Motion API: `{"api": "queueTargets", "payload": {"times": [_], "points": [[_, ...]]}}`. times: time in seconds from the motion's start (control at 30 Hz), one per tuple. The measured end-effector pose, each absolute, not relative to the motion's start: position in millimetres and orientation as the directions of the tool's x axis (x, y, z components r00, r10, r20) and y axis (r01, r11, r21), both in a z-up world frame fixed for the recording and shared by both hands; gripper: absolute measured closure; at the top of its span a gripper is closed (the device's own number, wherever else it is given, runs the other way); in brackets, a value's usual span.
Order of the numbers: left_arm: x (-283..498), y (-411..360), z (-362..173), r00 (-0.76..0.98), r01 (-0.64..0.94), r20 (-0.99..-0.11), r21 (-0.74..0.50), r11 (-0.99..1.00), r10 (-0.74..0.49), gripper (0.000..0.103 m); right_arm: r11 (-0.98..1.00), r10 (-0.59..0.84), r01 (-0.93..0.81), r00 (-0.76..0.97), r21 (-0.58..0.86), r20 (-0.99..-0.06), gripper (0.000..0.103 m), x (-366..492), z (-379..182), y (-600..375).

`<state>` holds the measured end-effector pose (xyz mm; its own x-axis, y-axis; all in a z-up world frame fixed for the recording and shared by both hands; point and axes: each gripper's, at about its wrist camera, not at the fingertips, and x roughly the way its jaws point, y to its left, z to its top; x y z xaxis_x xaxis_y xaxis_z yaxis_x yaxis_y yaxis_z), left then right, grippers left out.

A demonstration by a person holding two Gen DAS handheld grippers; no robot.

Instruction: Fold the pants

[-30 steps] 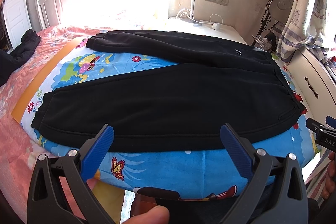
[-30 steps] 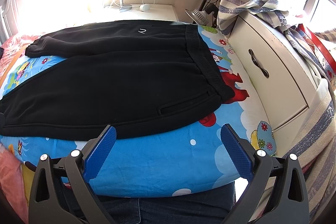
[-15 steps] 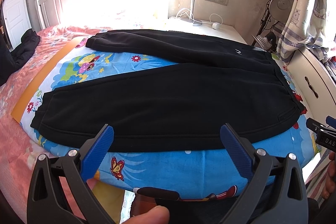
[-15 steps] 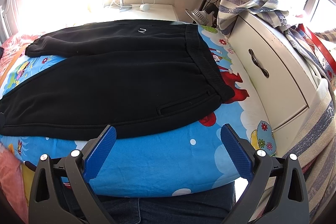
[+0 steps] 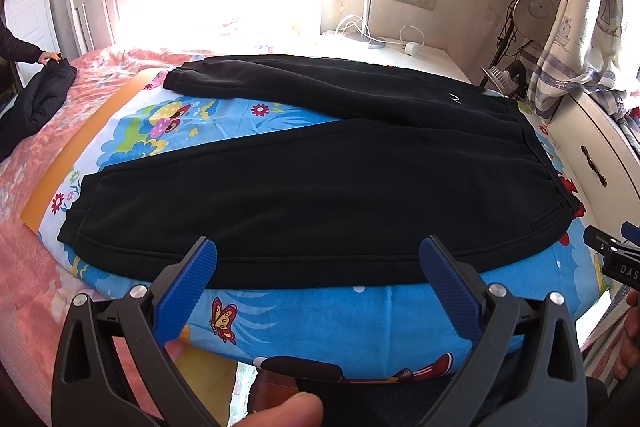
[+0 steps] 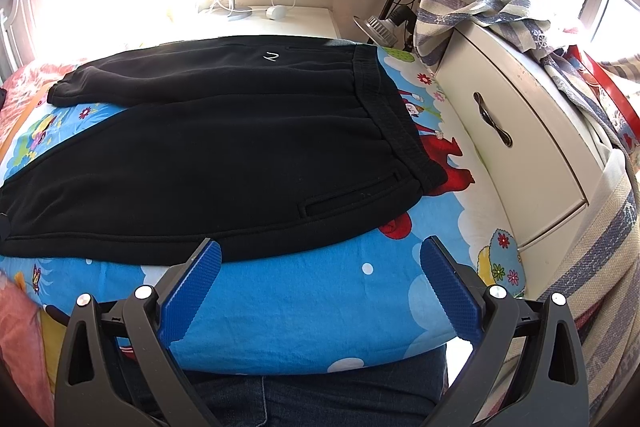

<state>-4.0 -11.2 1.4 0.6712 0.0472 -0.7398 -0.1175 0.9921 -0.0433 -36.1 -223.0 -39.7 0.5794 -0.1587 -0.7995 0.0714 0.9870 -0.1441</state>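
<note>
Awaiting the first fold: black pants [image 5: 320, 187] were found spread flat on the cartoon-print sheet [image 5: 320, 319], legs splayed apart.

Relative to the pants, the left gripper [image 5: 318, 269] was held just short of the near hem edge, the right gripper [image 6: 320, 267] short of the pocket corner by the waistband [image 6: 384, 99]; both were spread wide and empty. Risk was judged: the sheet could be pinched with the thick fleece, or only one layer taken, so the fold would drag skewed.
</note>
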Motion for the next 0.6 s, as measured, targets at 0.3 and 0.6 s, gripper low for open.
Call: {"api": "queueTargets", "payload": {"times": [0.3, 0.6], "points": [[-3, -8, -7, 0.663, -0.120, -0.748, -0.052, 0.991, 0.041, 0.002, 0.987, -0.160, 0.069, 0.569, -0.147, -0.806, 0.007, -36, -43, -222], [1, 3, -19, 0.652, -0.129, -0.758, -0.105, 0.986, 0.004, 0.002, 0.986, -0.159, 0.053, 0.552, -0.155, -0.819, 0.006, -31, -51, -220]]}}
